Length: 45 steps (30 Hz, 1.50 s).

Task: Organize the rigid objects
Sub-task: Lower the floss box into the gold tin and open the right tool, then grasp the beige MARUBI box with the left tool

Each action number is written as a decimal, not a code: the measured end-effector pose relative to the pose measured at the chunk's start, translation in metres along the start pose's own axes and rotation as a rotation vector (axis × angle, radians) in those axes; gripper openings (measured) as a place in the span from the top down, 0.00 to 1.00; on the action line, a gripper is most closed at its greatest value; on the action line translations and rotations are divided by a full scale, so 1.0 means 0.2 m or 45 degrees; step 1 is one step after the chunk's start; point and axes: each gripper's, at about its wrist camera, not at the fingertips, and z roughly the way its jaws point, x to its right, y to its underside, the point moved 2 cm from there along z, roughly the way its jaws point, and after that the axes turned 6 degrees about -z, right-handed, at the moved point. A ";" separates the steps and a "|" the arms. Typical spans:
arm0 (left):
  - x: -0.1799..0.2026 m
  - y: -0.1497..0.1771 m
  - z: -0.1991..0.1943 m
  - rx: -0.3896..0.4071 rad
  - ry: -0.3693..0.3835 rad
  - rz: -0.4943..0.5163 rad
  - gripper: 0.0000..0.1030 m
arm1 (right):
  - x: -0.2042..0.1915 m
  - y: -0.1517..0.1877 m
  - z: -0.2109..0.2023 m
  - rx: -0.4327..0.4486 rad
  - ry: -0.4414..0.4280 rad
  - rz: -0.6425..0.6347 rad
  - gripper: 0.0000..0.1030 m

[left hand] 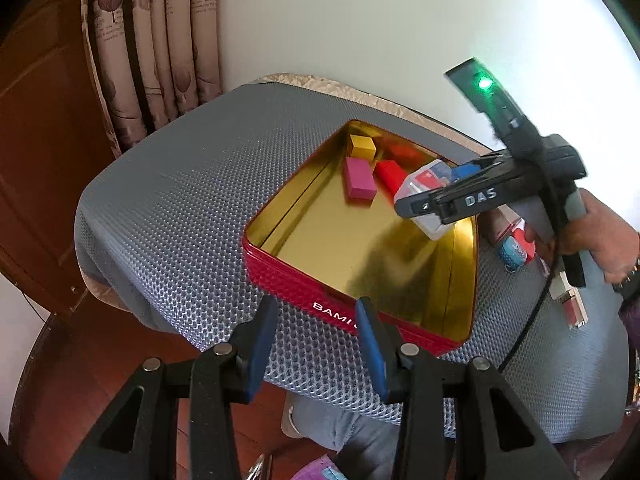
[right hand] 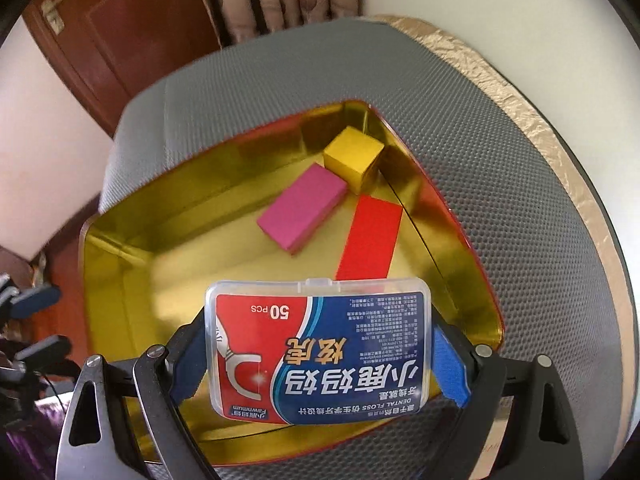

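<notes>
A red tin (left hand: 304,292) with a gold inside (right hand: 132,280) sits open on the grey mat. In it lie a yellow cube (left hand: 362,146) (right hand: 352,156), a pink block (left hand: 360,180) (right hand: 304,208) and a red block (left hand: 390,174) (right hand: 370,236). My right gripper (right hand: 320,364) (left hand: 424,206) is shut on a clear dental floss box (right hand: 318,350) (left hand: 424,192) and holds it above the tin's near right part. My left gripper (left hand: 316,344) is open and empty, just in front of the tin's near wall.
The grey honeycomb mat (left hand: 192,184) covers a round table by a white wall and a curtain (left hand: 156,40). Right of the tin lie a blue-and-red packet (left hand: 516,248) and a lip gloss tube (left hand: 572,304). Wooden floor (left hand: 80,360) lies below the table's edge.
</notes>
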 end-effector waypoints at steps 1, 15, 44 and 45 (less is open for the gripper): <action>0.00 0.00 0.00 -0.005 -0.001 0.006 0.60 | 0.01 -0.01 0.02 -0.018 0.012 -0.008 0.12; -0.02 0.01 0.03 -0.028 -0.020 0.004 0.60 | 0.12 -0.04 -0.02 0.182 -0.020 0.100 0.10; 0.60 0.09 -0.21 -0.025 0.298 0.429 0.57 | 0.30 2.11 -0.75 0.468 0.534 1.136 0.01; 0.68 0.06 -0.19 -0.083 0.343 0.411 0.56 | 0.31 2.14 -0.73 0.482 0.517 1.159 0.01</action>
